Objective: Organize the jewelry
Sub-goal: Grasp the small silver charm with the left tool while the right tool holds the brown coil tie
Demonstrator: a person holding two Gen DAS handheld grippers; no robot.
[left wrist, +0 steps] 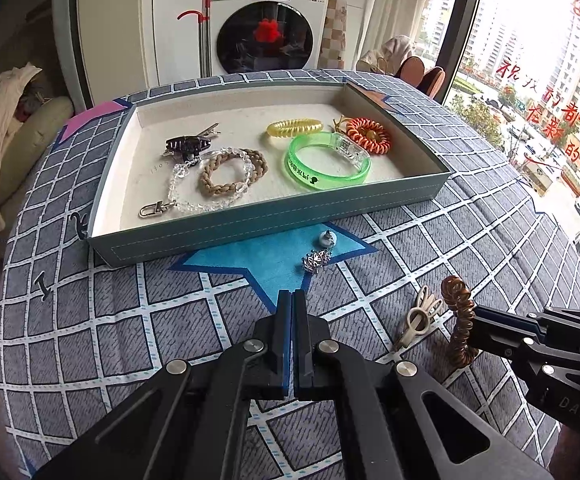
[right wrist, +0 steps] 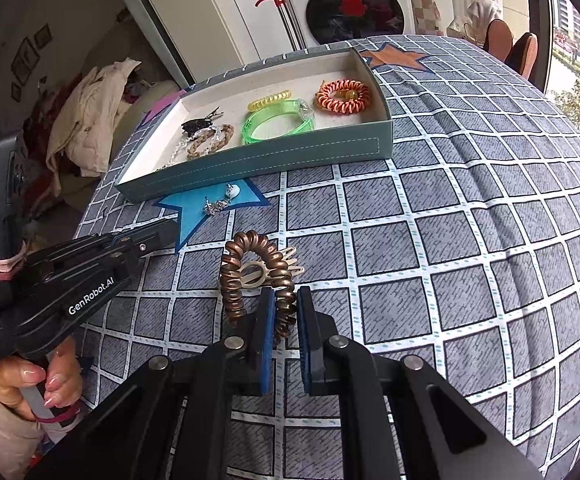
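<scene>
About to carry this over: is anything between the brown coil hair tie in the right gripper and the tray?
Only the tray's near wall; lift the brown coil hair tie over it. A silver charm and white bead lie low before it.

In the right wrist view, the near wall of the teal rectangular tray (right wrist: 290,151) hides the clasp end of the clear bead chain (right wrist: 177,151). The cream plastic hair clip (right wrist: 267,269) sits partly behind the brown spiral hair tie (right wrist: 245,276). At 8 o'clock the person's hand (right wrist: 29,384) is cut off by the picture's edge.

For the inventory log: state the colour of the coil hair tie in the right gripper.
Metallic brown, copper-toned coil hair tie; clearest in the right wrist view, between the right gripper fingers.
</scene>
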